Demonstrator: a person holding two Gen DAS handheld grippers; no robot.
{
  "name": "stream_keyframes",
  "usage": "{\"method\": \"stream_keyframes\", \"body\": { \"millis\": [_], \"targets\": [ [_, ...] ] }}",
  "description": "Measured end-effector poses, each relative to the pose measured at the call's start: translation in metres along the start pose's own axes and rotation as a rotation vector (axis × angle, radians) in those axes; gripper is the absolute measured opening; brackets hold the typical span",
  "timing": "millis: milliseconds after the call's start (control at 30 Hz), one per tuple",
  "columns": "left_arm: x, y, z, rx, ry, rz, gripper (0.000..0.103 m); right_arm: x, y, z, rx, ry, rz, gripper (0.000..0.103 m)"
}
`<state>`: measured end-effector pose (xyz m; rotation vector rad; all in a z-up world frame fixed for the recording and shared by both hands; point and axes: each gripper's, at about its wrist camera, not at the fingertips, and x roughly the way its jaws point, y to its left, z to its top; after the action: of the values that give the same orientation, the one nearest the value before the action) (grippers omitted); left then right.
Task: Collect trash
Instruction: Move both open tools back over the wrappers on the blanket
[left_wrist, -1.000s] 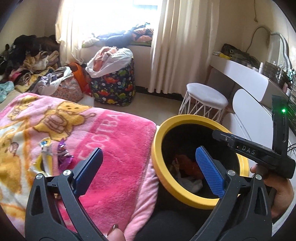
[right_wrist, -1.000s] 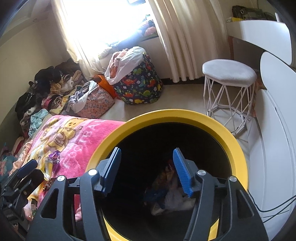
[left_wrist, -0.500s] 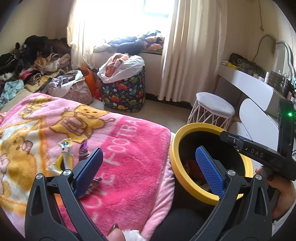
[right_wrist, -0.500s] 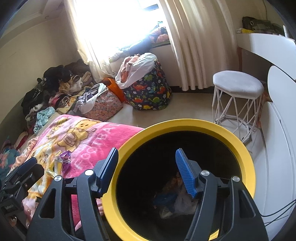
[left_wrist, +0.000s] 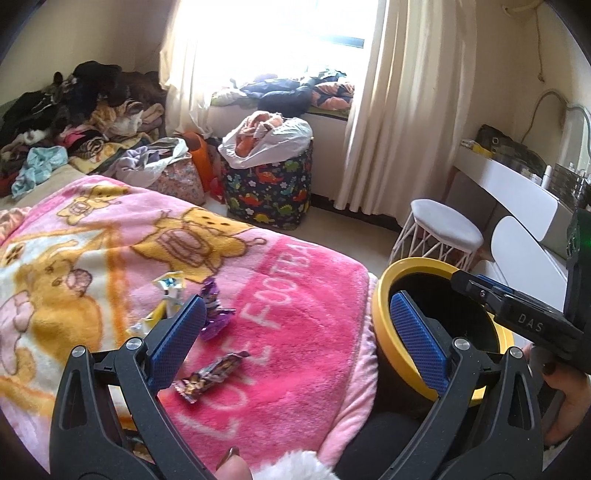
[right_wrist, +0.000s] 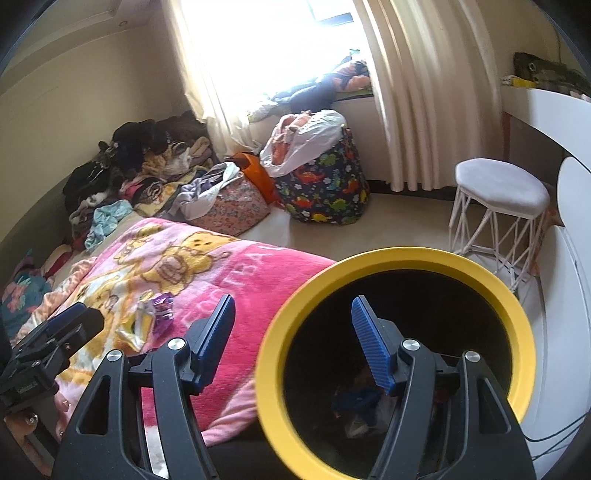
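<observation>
With both my grippers wide and empty, I should bring the left gripper (left_wrist: 295, 332) down on the purple wrapper (left_wrist: 213, 310) on the blanket (left_wrist: 295, 295), pinching its middle, beside the bin (left_wrist: 380, 314).

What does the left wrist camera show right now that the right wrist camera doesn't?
Only the left wrist view shows the brown wrapper lying on the pink blanket just ahead of the open, empty left gripper, plus the hand holding the right gripper.

Only the right wrist view looks down into the yellow-rimmed bin, where trash already lies at the bottom; the right gripper is open and empty.

Both show the purple wrapper and the pale yellow wrapper on the blanket, and the bin beside the bed.
</observation>
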<state>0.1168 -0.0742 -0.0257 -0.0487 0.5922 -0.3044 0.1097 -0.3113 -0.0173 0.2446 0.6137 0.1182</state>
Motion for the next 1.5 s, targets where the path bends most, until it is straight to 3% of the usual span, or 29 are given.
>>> {"method": "stream_keyframes", "body": {
  "millis": [867, 1233, 1500],
  "targets": [
    [-0.029, 0.097, -0.026, -0.08, 0.022, 0.149, 0.092, 0.055, 0.11, -0.017, -0.161, 0.176, 0.185, 0.063],
    [-0.03, 0.116, -0.075, -0.076, 0.149, 0.138, 0.091, 0.093, 0.15, -0.033, -0.209, 0.299, 0.226, 0.063],
    [-0.027, 0.111, -0.106, -0.065, 0.238, 0.1, 0.075, 0.123, 0.168, -0.044, -0.213, 0.378, 0.226, 0.061]
  ]
}}
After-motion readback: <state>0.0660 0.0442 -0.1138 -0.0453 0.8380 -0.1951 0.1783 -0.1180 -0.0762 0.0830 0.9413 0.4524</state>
